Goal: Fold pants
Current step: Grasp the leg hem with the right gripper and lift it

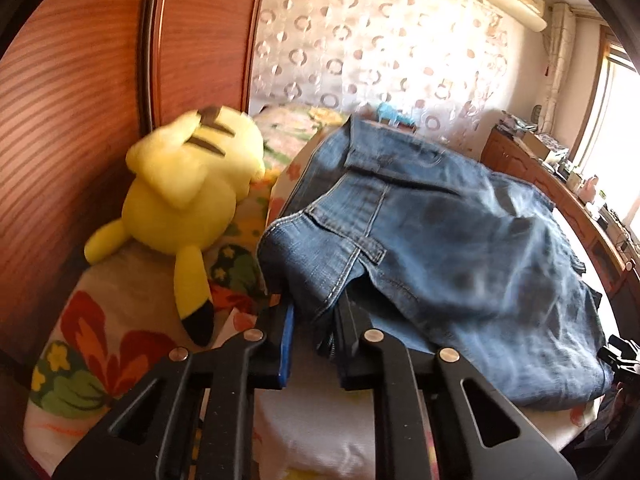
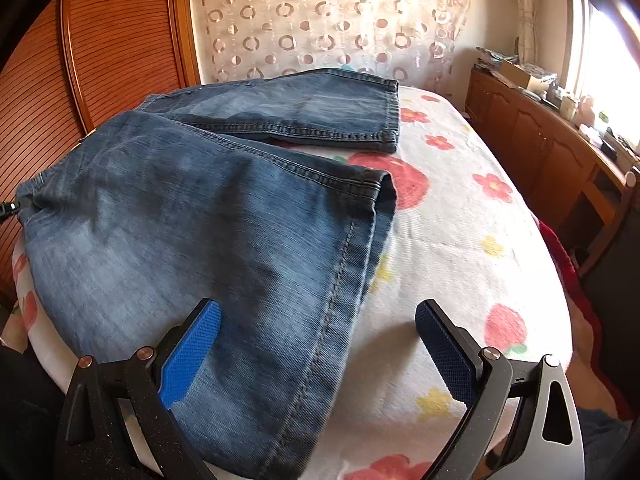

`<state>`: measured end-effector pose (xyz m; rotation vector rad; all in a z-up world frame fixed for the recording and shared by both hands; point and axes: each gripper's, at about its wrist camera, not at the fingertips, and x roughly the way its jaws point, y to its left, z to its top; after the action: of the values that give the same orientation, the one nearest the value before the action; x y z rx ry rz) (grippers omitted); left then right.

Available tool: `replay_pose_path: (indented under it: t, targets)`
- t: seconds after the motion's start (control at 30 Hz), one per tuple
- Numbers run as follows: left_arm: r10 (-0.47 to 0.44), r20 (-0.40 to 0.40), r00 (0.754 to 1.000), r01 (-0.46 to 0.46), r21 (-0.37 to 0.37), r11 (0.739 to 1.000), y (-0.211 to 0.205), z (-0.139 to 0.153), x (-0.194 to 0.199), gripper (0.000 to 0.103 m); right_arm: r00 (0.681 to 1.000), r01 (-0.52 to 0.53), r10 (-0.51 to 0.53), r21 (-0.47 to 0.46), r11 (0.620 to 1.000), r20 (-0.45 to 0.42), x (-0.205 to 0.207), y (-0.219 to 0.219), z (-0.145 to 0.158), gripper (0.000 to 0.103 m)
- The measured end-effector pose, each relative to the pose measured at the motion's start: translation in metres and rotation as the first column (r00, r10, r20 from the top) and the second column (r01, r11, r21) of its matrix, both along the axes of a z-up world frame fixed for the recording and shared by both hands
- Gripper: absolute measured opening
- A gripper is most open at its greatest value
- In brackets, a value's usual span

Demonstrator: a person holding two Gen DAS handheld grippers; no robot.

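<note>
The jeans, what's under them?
Under the jeans is a white bedspread with red and yellow flowers. It shows all around them, but the part right beneath the denim is covered, so anything lying there can't be seen.

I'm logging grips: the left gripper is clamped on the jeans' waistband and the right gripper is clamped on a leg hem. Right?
Not quite. The right gripper is open, holding nothing, above the jeans, per the right wrist view. The left gripper is indeed clamped on the waistband.
</note>
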<state>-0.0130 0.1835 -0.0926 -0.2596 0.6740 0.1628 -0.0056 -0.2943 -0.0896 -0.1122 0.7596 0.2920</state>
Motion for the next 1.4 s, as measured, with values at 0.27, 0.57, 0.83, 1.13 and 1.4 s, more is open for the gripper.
replay_pose_path:
  t: [0.27,0.57,0.83,1.13,1.4]
  targets:
    - [-0.058,0.08,0.995,0.056,0.028,0.998,-0.016,0.038,0.009,0.017,1.0,-0.012,0.012,-0.017,1.0,0.002,-0.007,0.001,0.006,0.082]
    - [-0.141,0.152,0.978,0.132,0.068,0.989,-0.046,0.07,0.031,0.014,0.998,-0.059,0.059,-0.004,0.998,-0.002,-0.005,0.006,0.013,0.032]
    - [-0.181,0.193,0.964,0.166,0.092,0.982,-0.055,0.09,0.05,0.012,0.995,-0.093,0.094,0.041,0.995,-0.025,0.0,0.007,0.015,0.007]
    - [-0.205,0.231,0.951,0.18,0.126,0.976,-0.064,0.111,0.065,0.011,0.996,-0.075,0.073,0.057,0.996,0.046,0.002,0.005,0.035,0.006]
    - [-0.198,0.252,0.947,0.173,0.118,0.978,-0.062,0.117,0.076,0.011,0.983,-0.078,0.072,0.03,0.996,0.167,0.011,0.012,0.069,0.005]
